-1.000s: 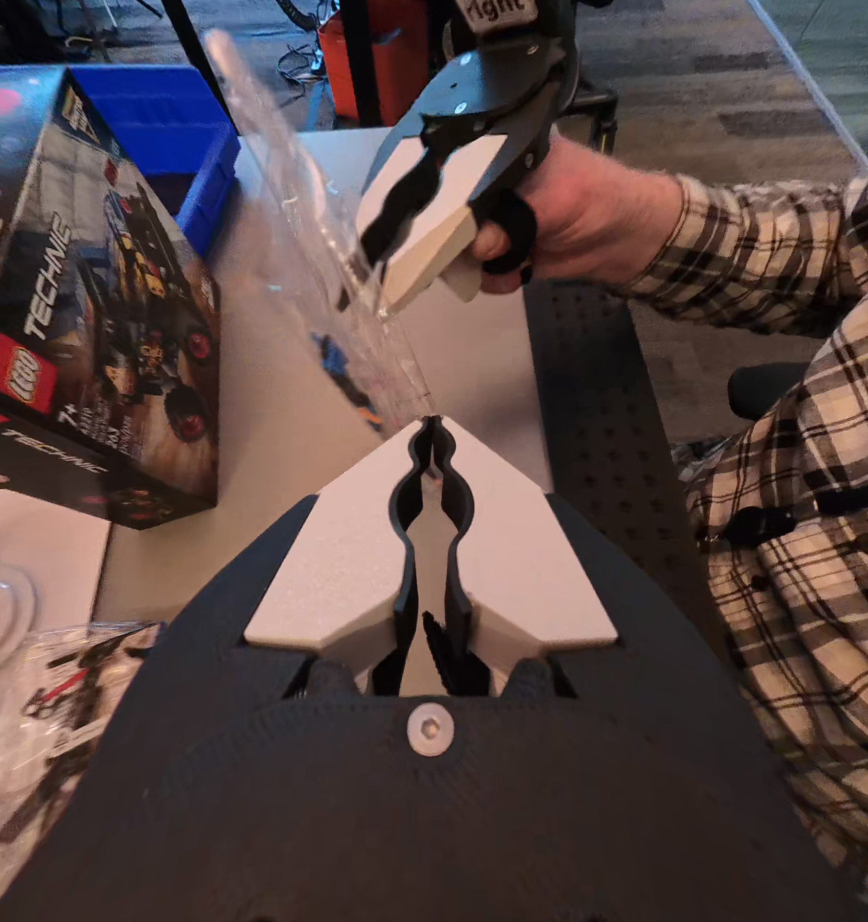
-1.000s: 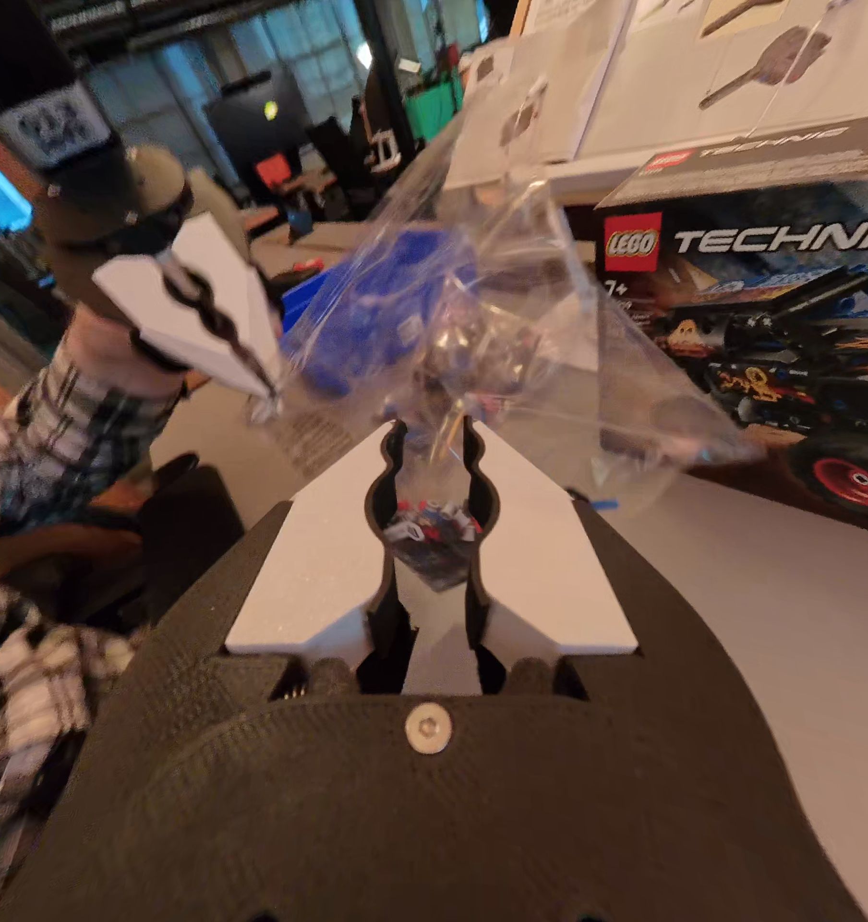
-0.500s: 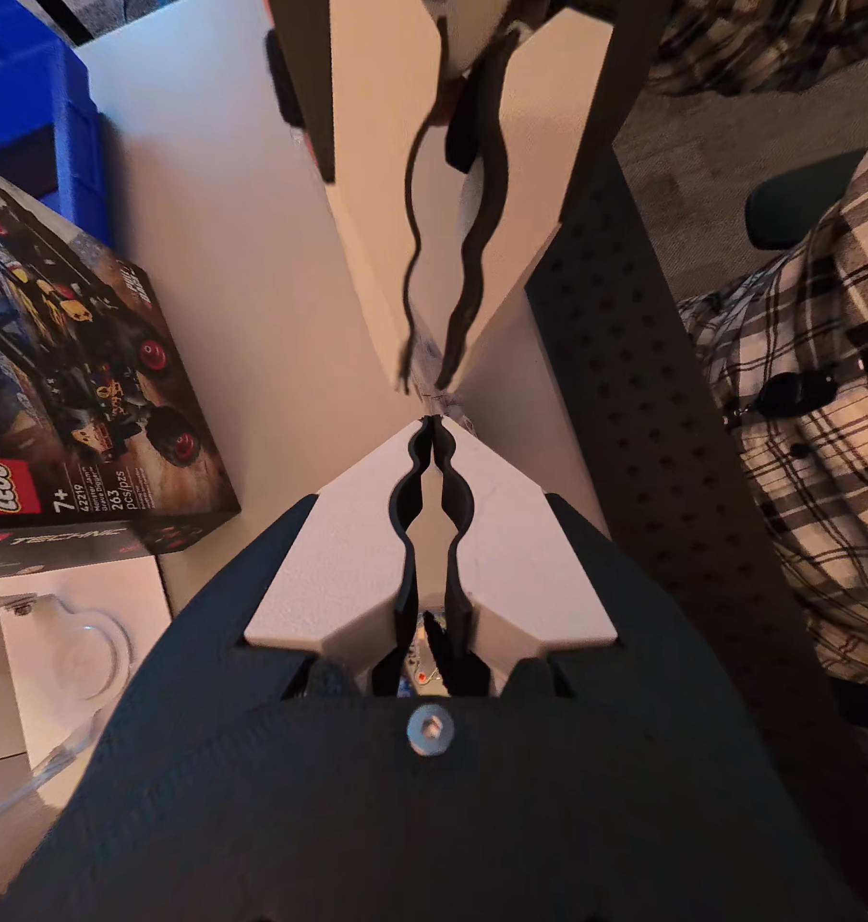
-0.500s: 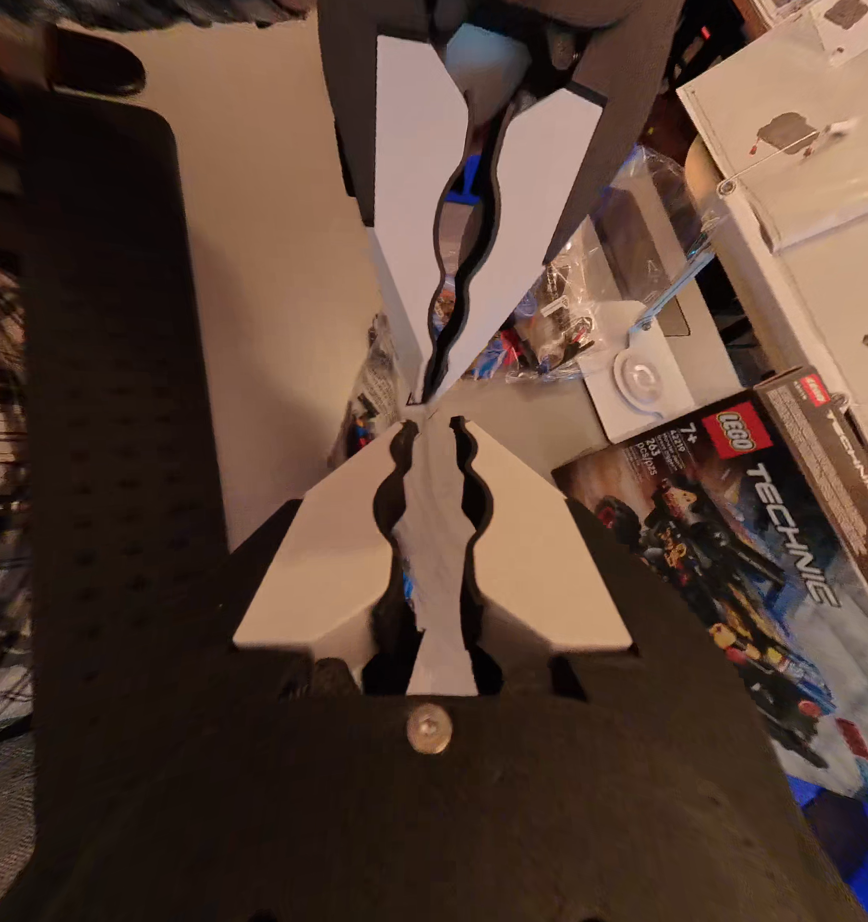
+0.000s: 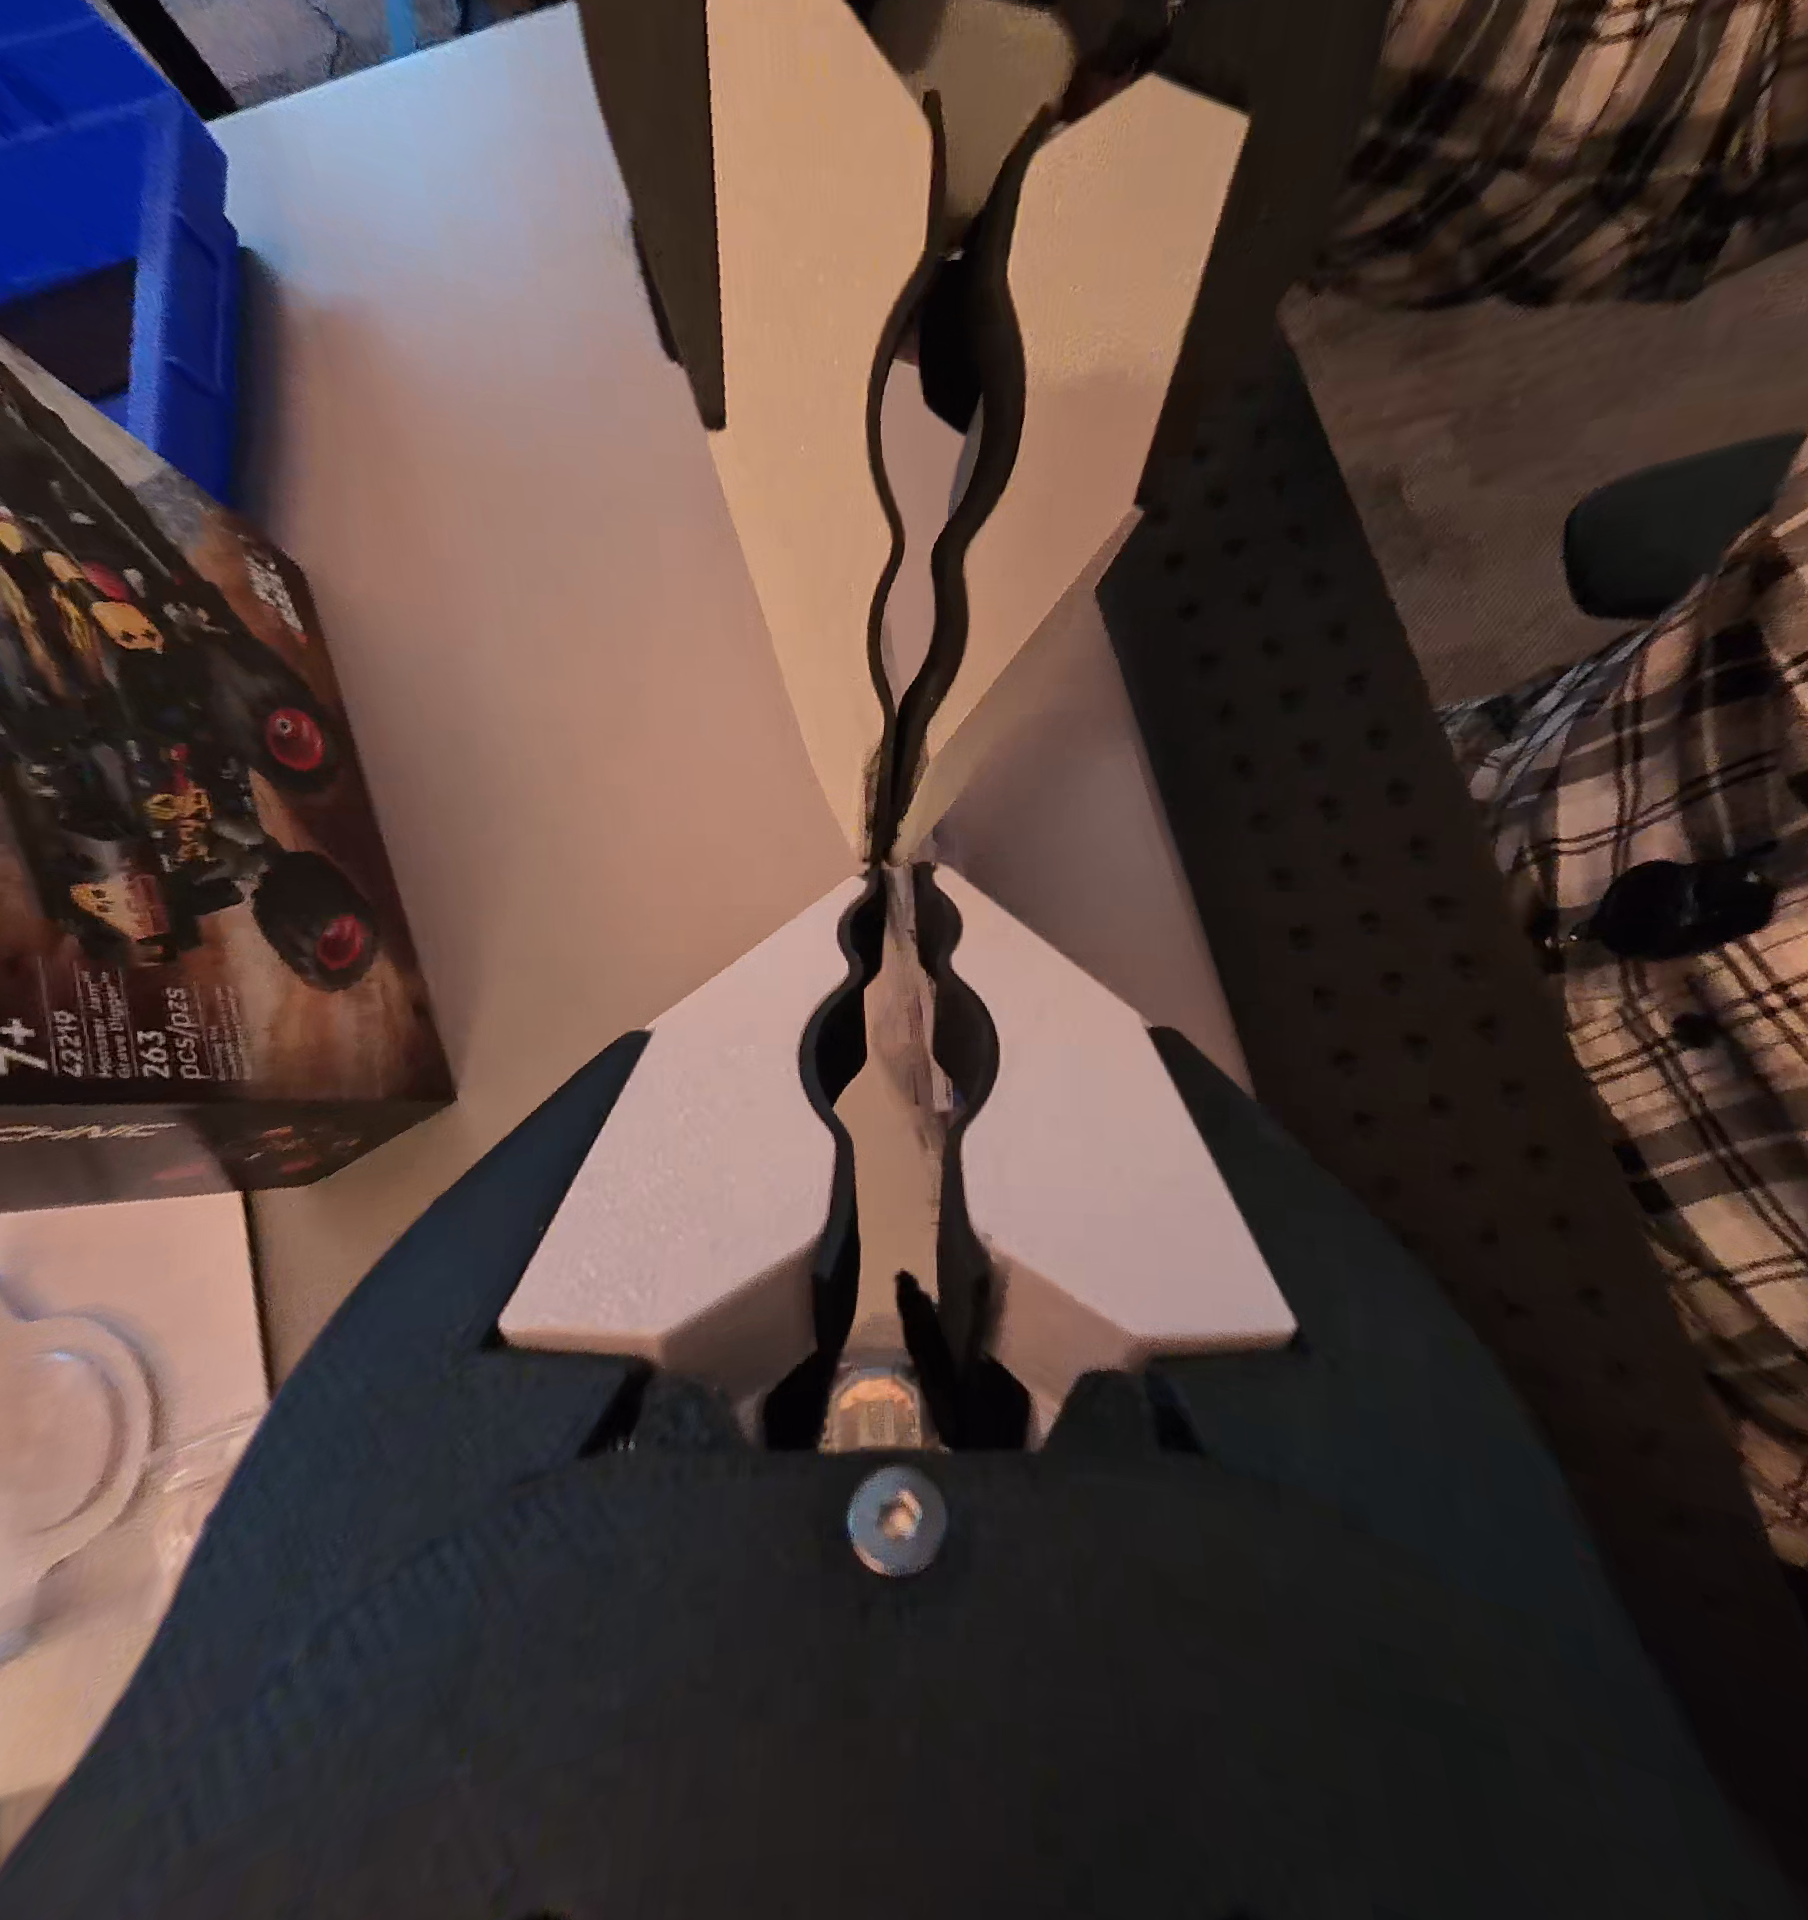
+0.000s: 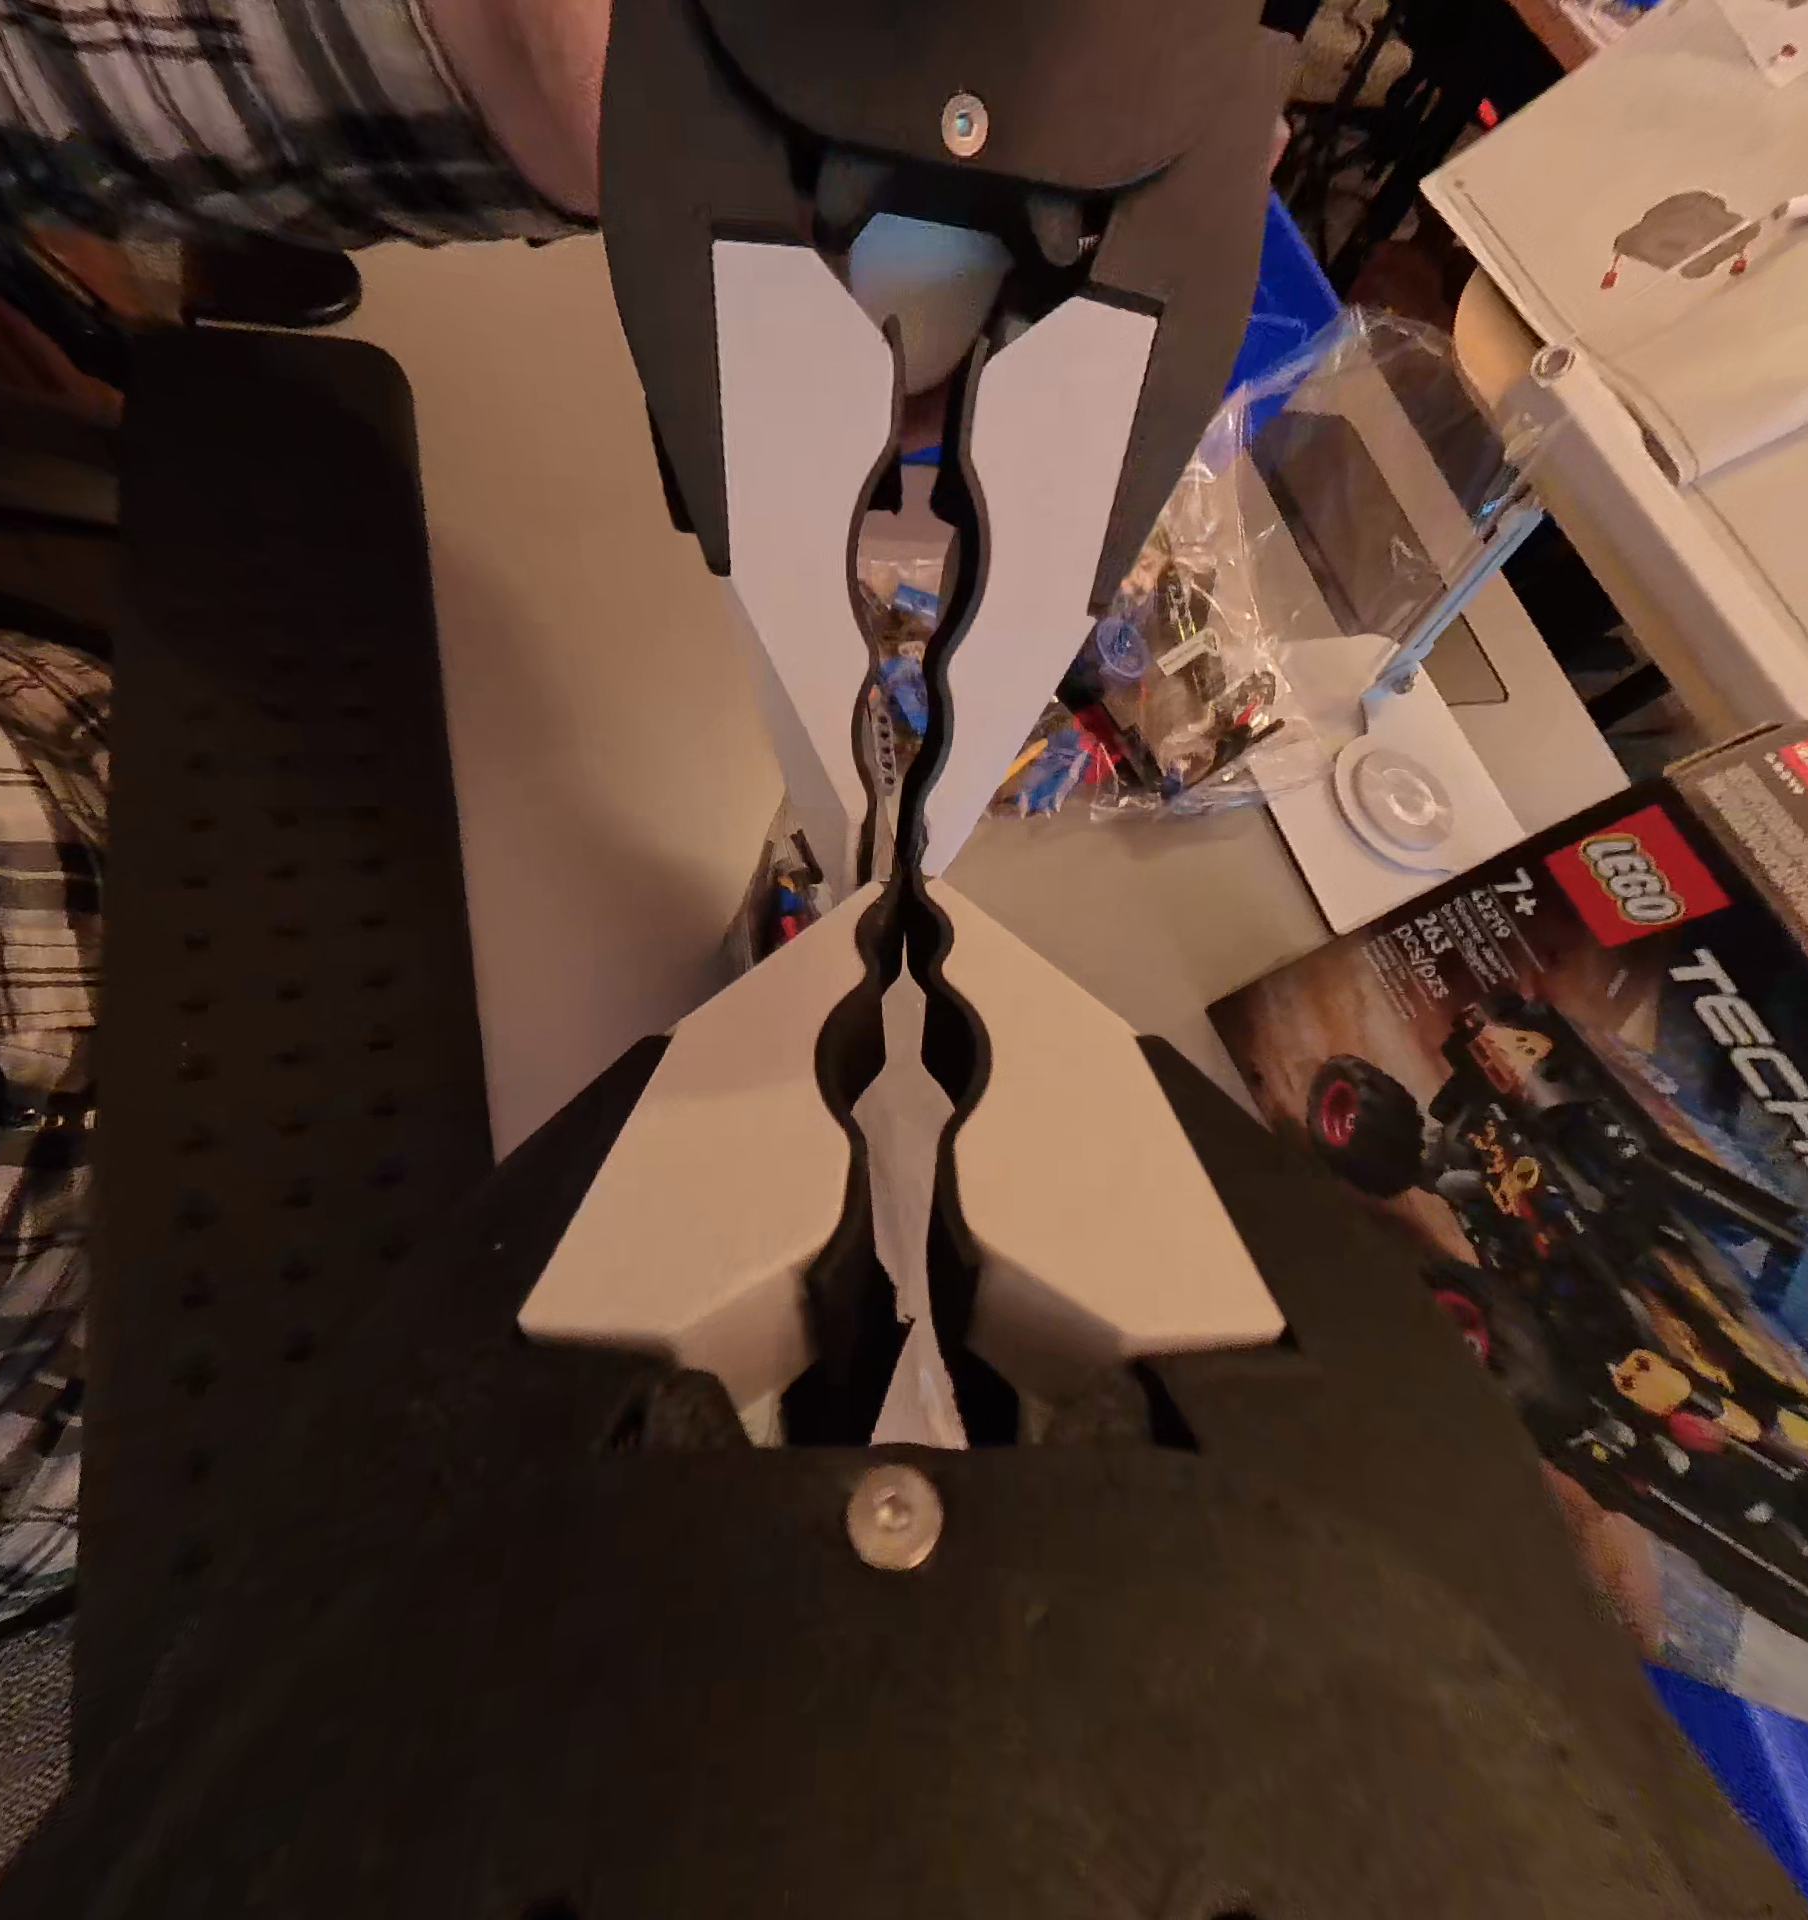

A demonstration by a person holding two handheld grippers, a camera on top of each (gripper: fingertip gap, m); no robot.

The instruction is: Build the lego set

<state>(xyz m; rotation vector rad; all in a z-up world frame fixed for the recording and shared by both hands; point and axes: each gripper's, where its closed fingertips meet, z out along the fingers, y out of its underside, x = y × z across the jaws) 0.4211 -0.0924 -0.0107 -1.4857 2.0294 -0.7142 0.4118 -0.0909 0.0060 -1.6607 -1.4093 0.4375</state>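
Between the two wrist cameras, the left tongs (image 5: 892,883) and right tongs (image 6: 902,899) are meeting tip to tip, each pinching shut on a strip of the clear parts bag (image 5: 910,1029). The film is appearing light, thin and slippery, likely tearing readily; an edge close to the seam is judged the best hold. Beyond, more bagged pieces (image 6: 1180,665) are lying on the desk (image 5: 484,436), with the set box (image 6: 1565,1132) alongside. Against a second ago, the bag is no longer hanging stretched between separated tongs; both are now pointing downward together.
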